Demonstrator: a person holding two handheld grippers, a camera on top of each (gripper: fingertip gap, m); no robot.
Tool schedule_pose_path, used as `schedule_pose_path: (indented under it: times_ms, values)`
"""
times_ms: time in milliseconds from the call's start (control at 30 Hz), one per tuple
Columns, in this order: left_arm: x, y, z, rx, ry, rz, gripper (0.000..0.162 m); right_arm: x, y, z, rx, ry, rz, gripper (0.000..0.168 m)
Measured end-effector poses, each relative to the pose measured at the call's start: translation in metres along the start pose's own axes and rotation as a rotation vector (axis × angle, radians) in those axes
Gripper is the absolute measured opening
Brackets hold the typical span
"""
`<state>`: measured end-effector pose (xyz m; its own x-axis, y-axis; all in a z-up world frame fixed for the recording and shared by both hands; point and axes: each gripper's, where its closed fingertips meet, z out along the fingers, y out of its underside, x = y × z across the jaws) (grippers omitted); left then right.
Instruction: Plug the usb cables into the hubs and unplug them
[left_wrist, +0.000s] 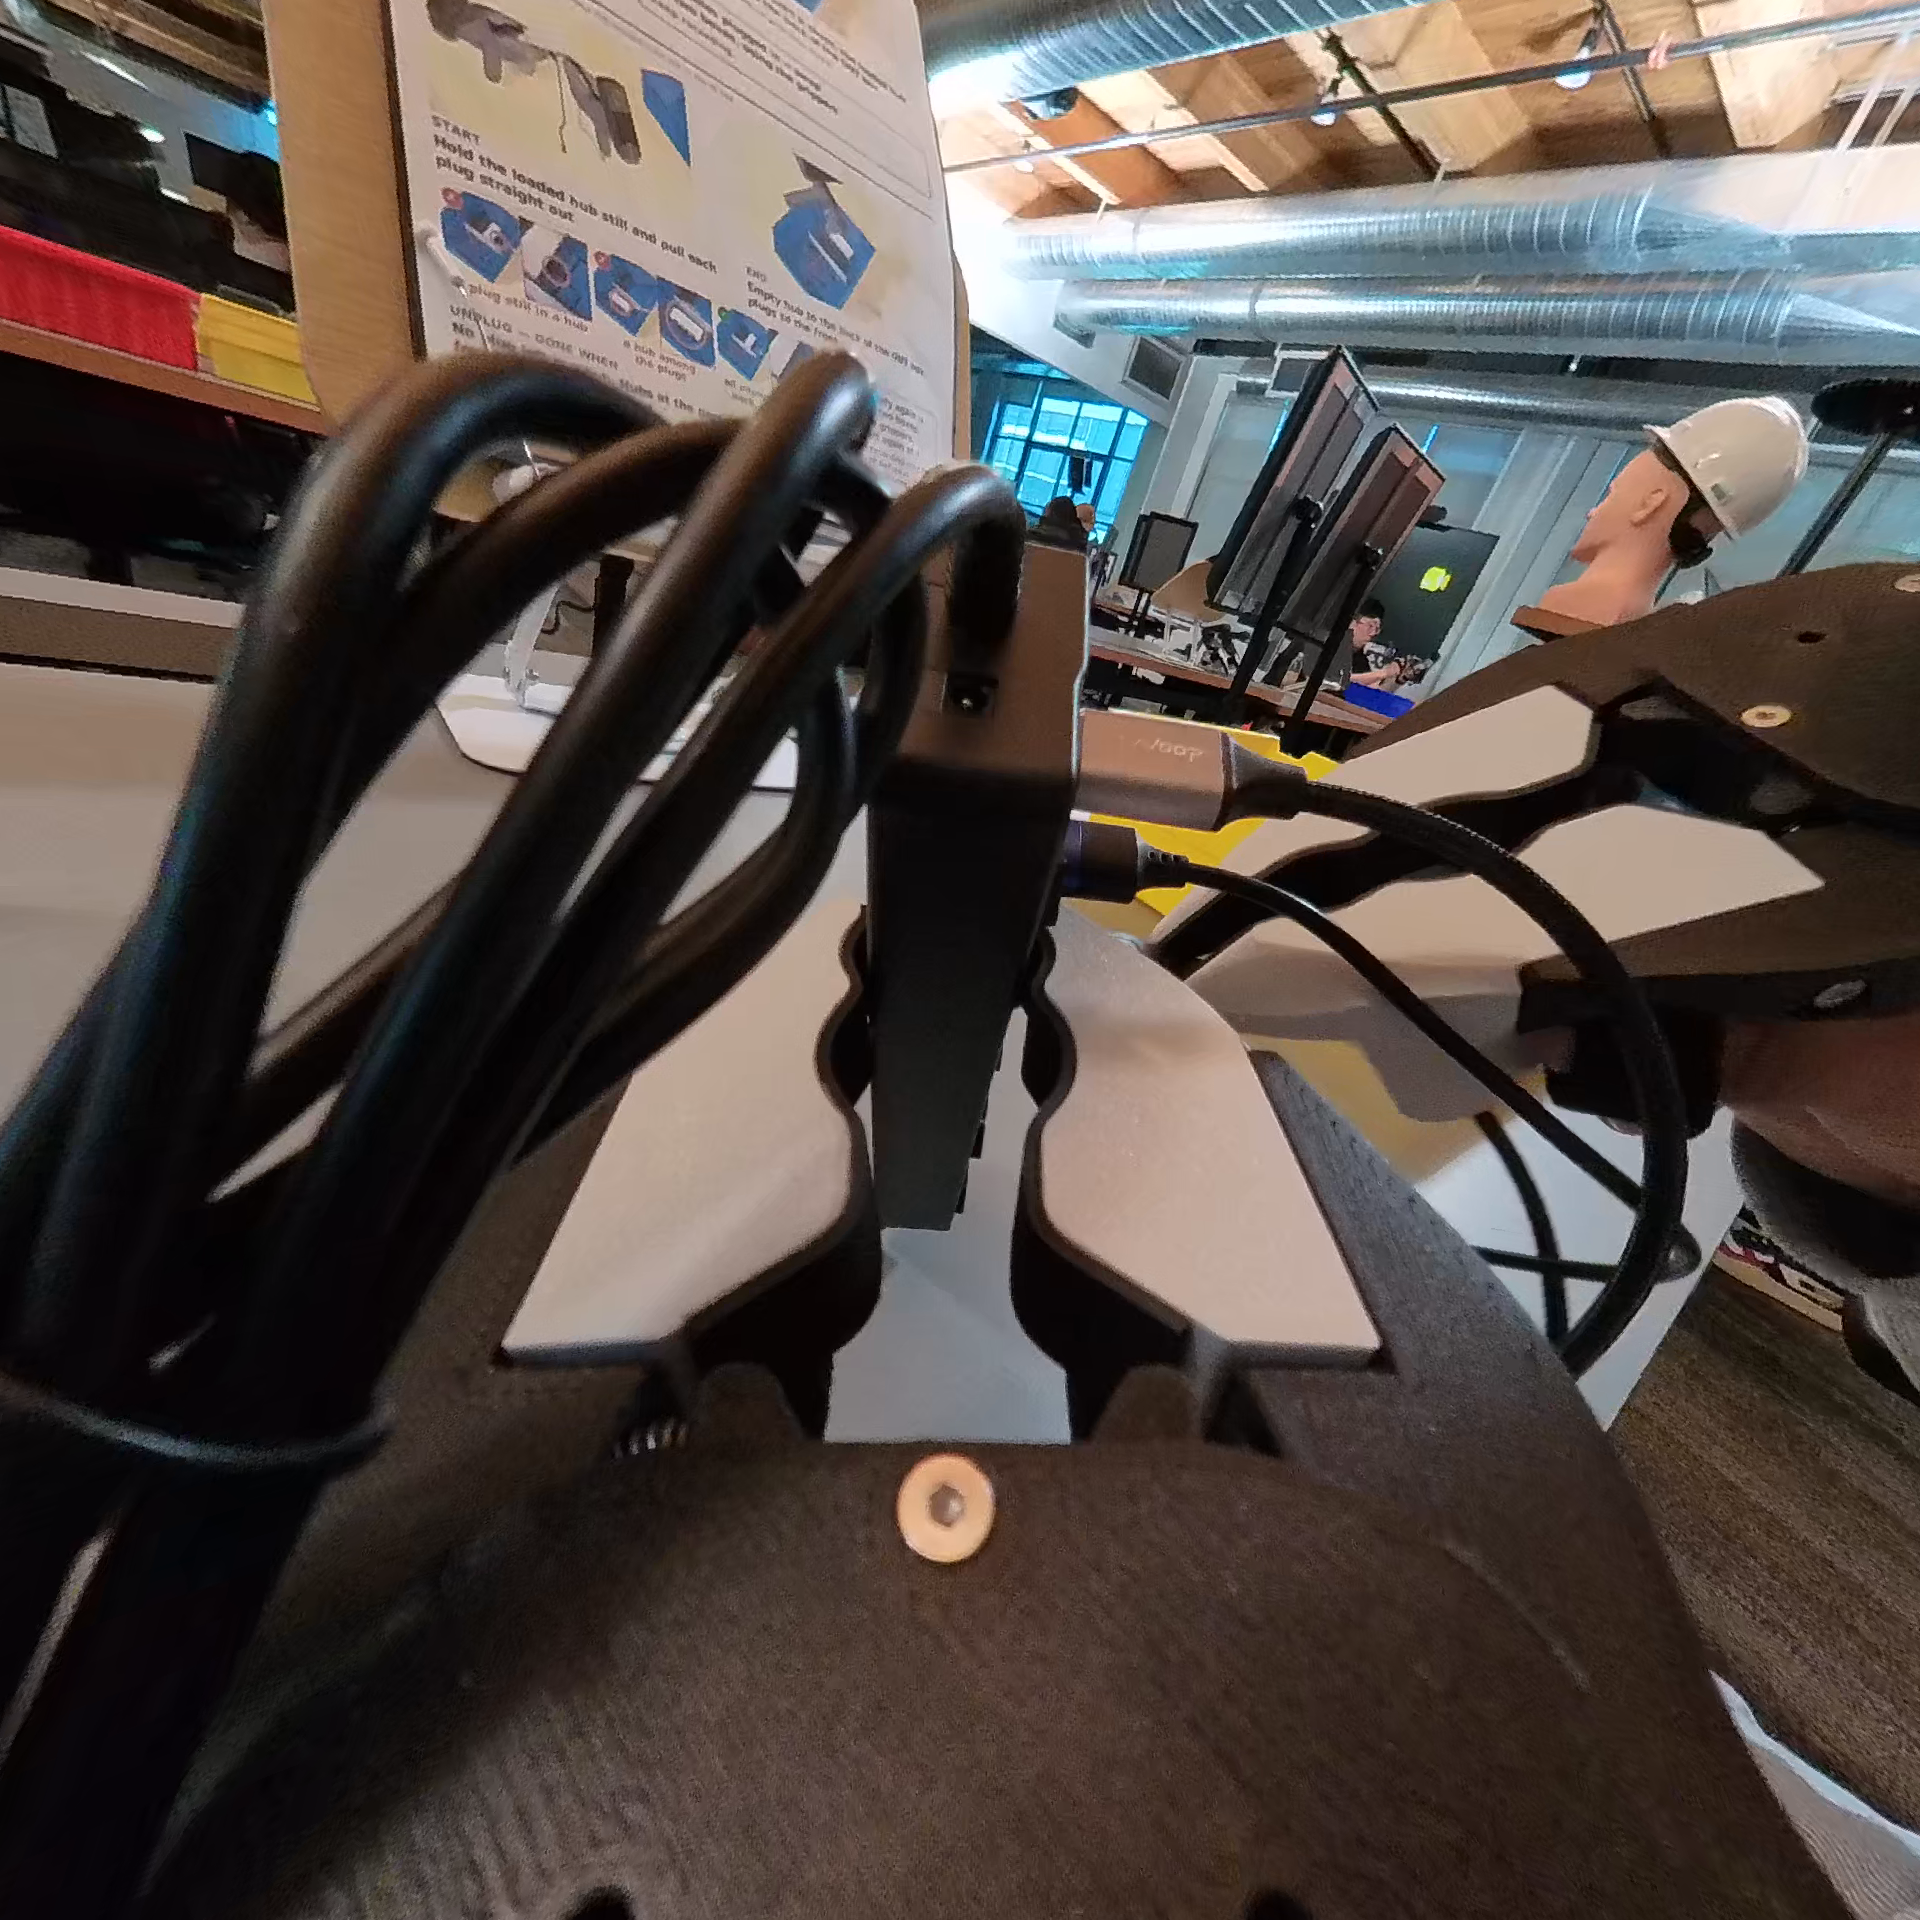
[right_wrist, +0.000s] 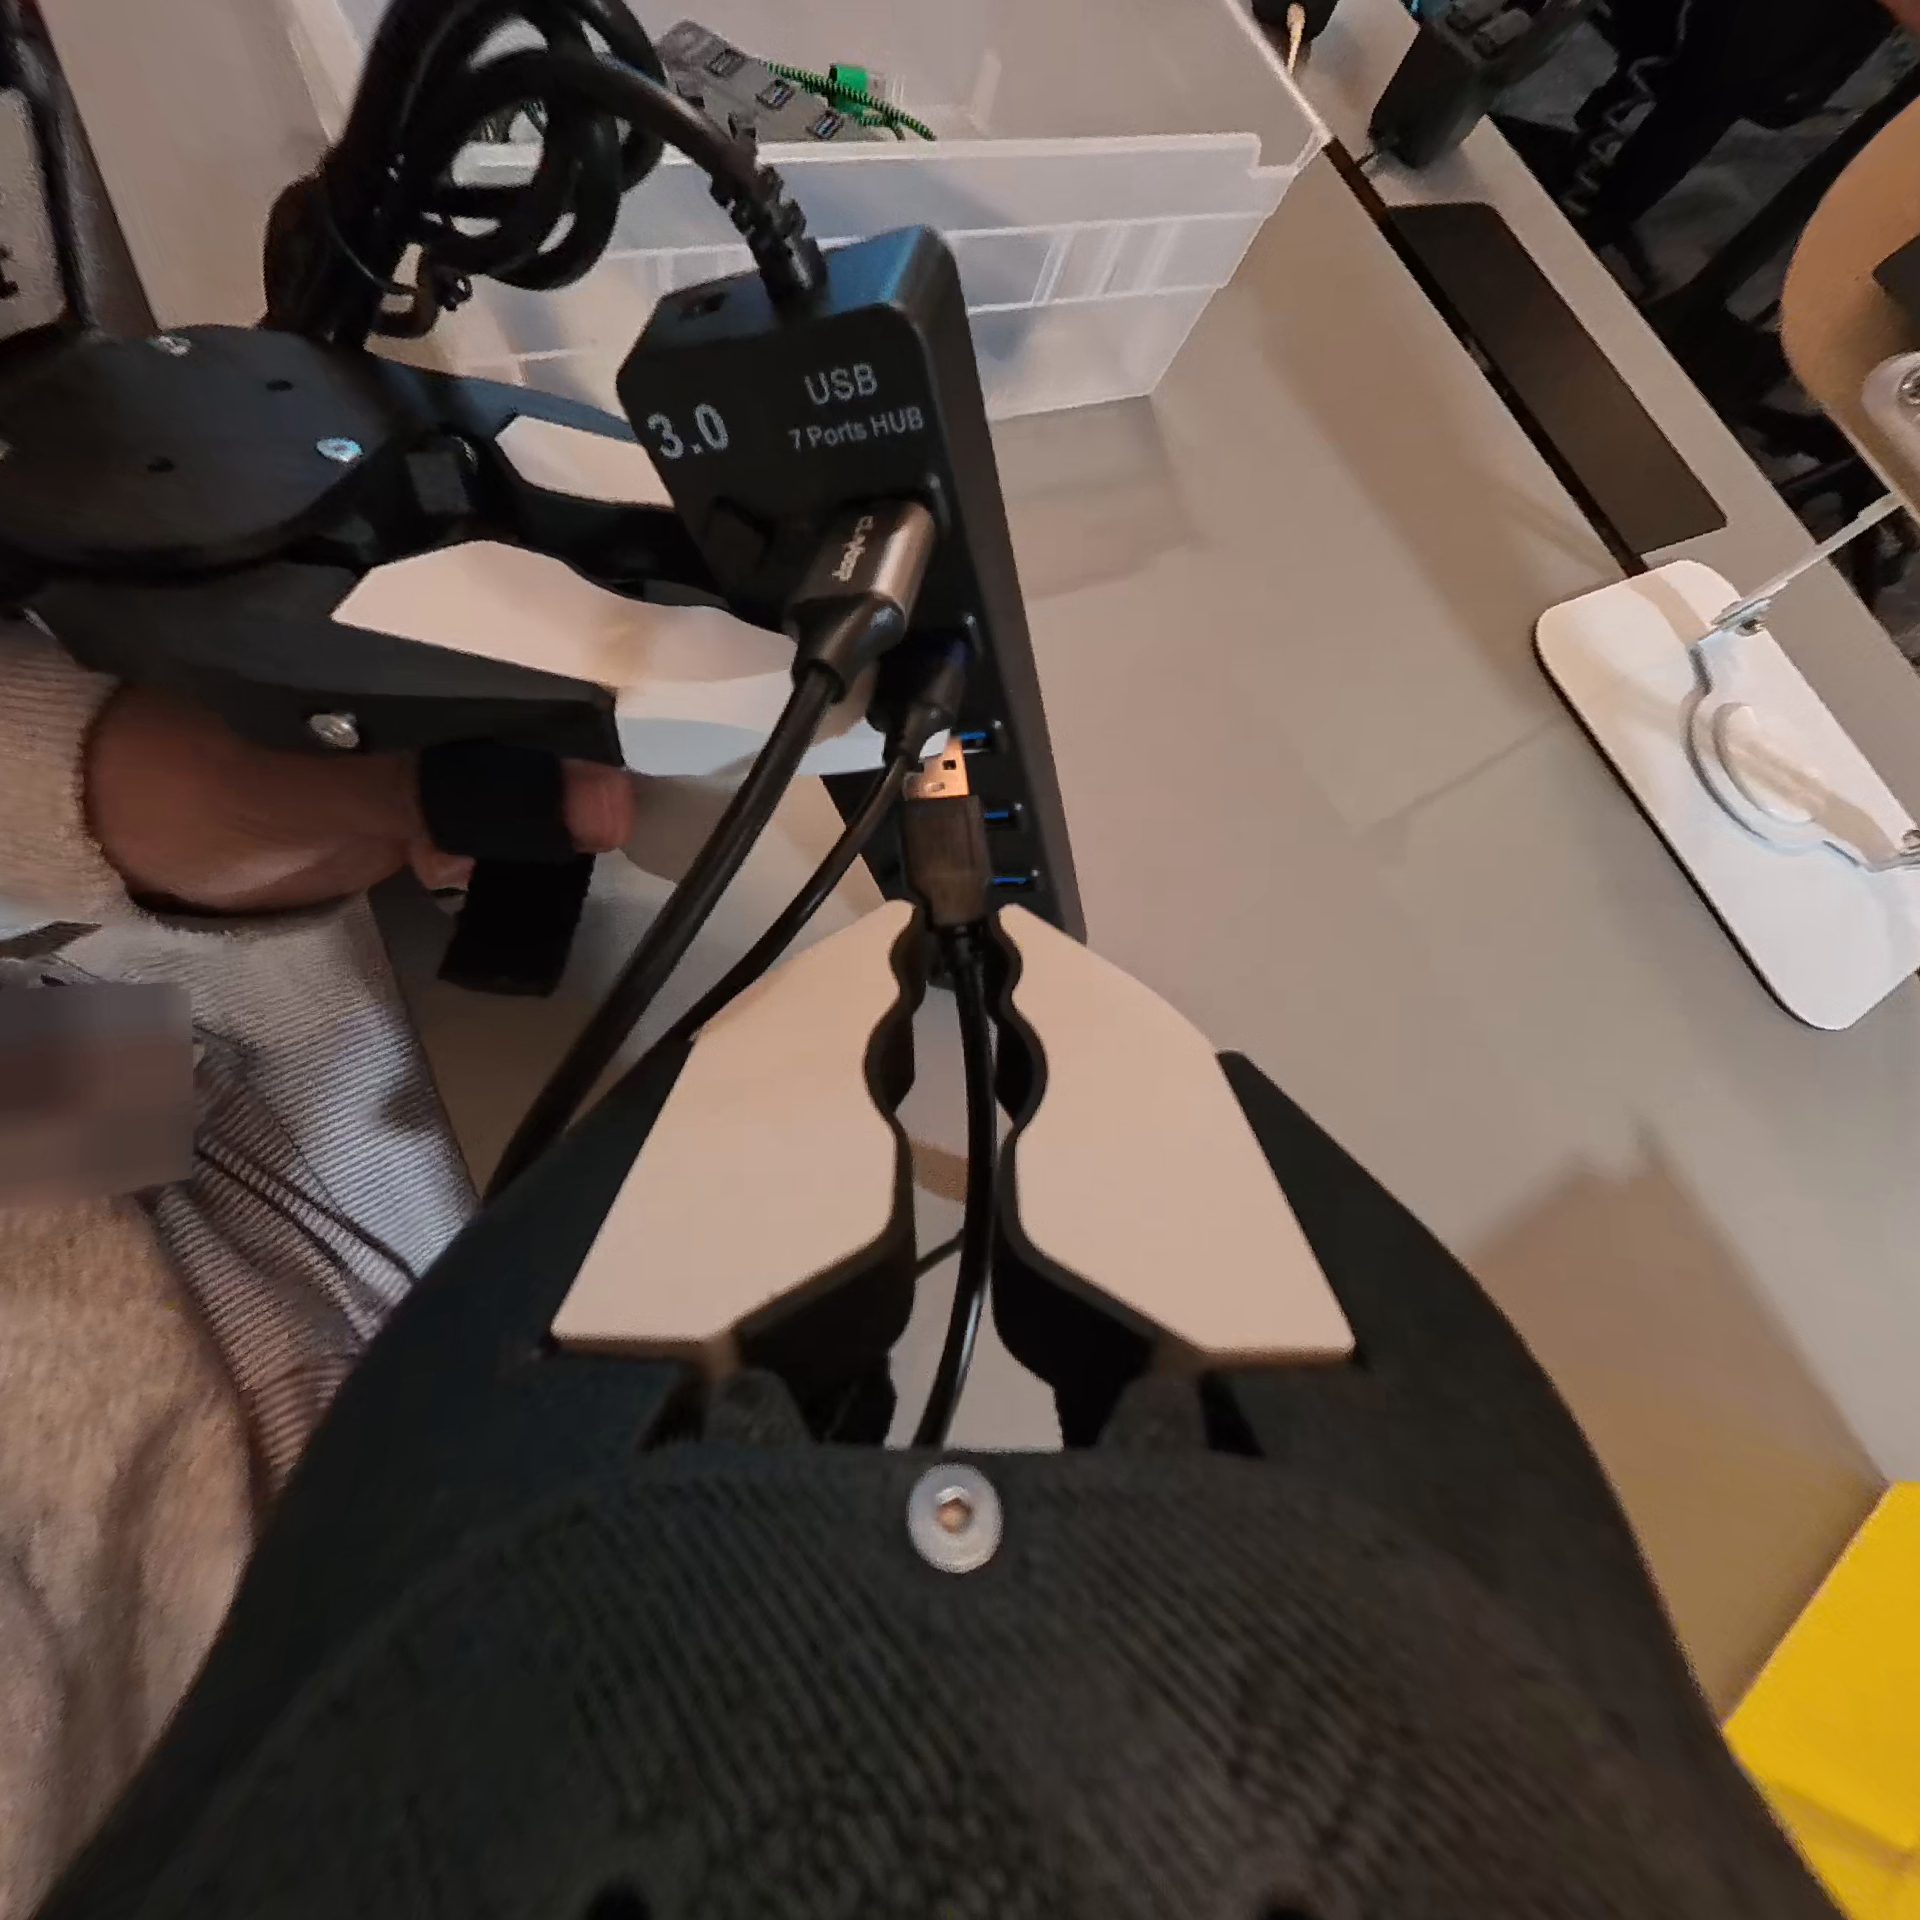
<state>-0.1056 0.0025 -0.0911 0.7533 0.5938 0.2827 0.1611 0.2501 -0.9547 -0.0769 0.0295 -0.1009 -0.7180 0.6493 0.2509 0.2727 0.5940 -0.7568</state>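
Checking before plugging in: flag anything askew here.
The USB plug in the right gripper is held by its rear end and tilts left of the black hub's free ports. Nothing looks damaged.

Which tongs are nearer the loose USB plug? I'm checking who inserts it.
Right. The right tongs grip the loose USB plug itself; the left tongs clamp the hub beside it.

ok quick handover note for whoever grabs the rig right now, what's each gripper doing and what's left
Left hand-held gripper: shut on the black hub, held off the table.
Right hand-held gripper: shut on a loose brown USB plug, its metal tip beside the free blue ports, not inserted.
Done: grey plug and a dark plug below it sit in the hub.
Left: seat the brown plug, fill any remaining ports, then unplug all.
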Motion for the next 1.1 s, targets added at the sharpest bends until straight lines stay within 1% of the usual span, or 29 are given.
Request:
schedule_pose_path:
  times_ms: [200,400,567,700,867,1100]
  values:
    - [-0.001,0.001,0.0,-0.001,0.005,-0.025,0.026,-0.001,-0.009,-0.005,0.115,-0.078,0.091,0.01]
    - [-0.001,0.003,0.001,-0.011,0.049,-0.134,0.026,-0.004,-0.013,-0.008,0.193,-0.128,0.119,0.01]
    - [-0.007,0.013,0.003,-0.044,0.08,-0.374,0.025,0.001,-0.004,-0.002,0.145,-0.06,0.048,0.01]
    - [-0.016,0.018,0.002,-0.052,0.055,-0.478,0.025,0.009,0.0,0.0,0.104,0.037,-0.051,0.01]
    - [-0.016,0.018,0.003,-0.059,0.04,-0.475,0.025,0.005,0.005,0.005,0.071,0.054,-0.102,0.01]
    - [-0.008,0.017,0.003,-0.087,0.023,-0.346,0.025,0.006,0.004,0.003,0.074,0.058,-0.119,0.01]
